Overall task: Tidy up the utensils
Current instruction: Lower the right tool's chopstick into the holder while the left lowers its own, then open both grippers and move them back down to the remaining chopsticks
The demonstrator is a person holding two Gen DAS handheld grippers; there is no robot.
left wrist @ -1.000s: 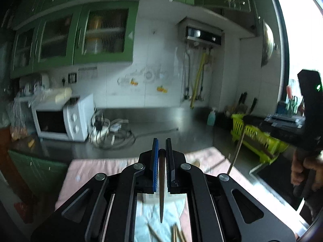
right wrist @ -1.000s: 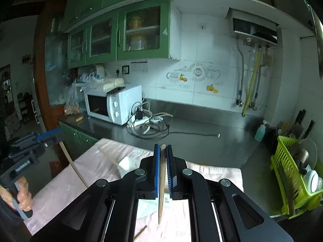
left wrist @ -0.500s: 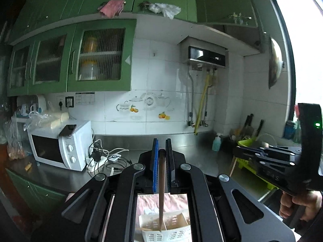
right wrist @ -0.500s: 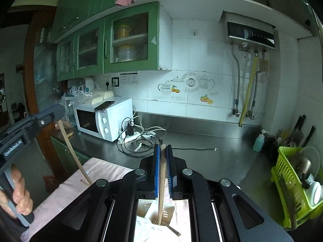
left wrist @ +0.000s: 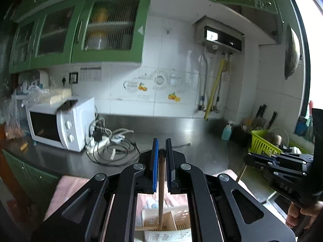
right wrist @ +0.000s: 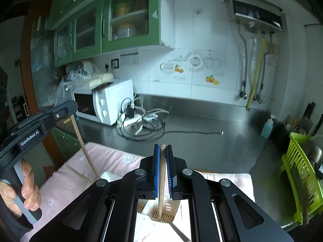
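Note:
In the left wrist view my left gripper [left wrist: 162, 151] is shut on a dark brown chopstick [left wrist: 162, 189]. The stick hangs down with its tip inside a pale, slotted utensil holder [left wrist: 181, 215], where another stick [left wrist: 145, 228] lies. My right gripper [right wrist: 162, 151] is shut on a light wooden chopstick [right wrist: 161, 191], whose tip reaches down into a tan compartment of the utensil holder [right wrist: 167, 209]. Each view shows the other gripper at its edge: the right gripper [left wrist: 278, 165] and the left gripper [right wrist: 40, 125] with its chopstick [right wrist: 82, 143].
A pink cloth [right wrist: 113, 161] covers the table under the holder. Behind it runs a steel counter with a white microwave [right wrist: 105, 102], a tangle of cables [right wrist: 141, 125], a soap bottle [right wrist: 267, 127] and a green dish rack [right wrist: 298, 173]. A metal utensil [right wrist: 178, 232] lies near the holder.
Both grippers have moved forward with their chopsticks. The utensil holder has come into view under the jaws, and both stick tips now sit in it.

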